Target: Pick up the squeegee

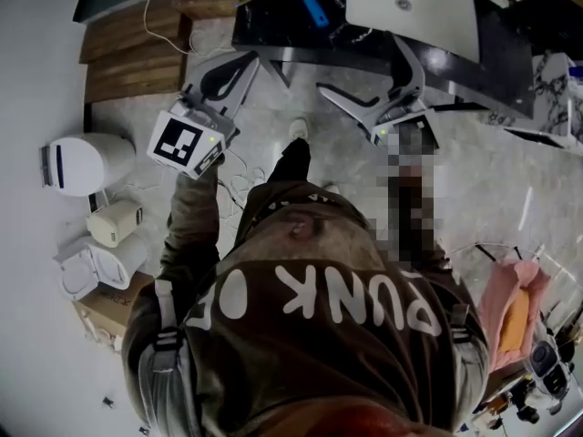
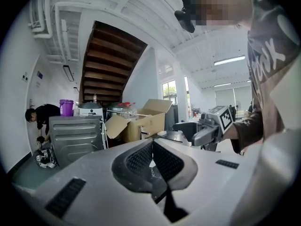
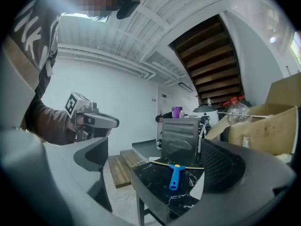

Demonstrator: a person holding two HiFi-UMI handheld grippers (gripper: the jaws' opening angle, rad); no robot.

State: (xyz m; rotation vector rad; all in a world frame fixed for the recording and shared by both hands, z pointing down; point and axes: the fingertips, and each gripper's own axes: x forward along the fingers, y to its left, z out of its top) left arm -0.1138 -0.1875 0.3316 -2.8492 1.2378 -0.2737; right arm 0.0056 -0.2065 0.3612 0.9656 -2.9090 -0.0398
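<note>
Lying on the black marble table, the blue-handled, yellow-bladed squeegee is well beyond the spread right gripper, whose low approach might shove it off; the left gripper is pressed together.

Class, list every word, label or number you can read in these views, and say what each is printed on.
"PUNK": upside down on the person's brown shirt; an "O" and a partly hidden letter follow.
The marker cube on the left hand-held gripper: a black-and-white pattern, no letters.
A small mark on the cardboard box: too small to read.
</note>
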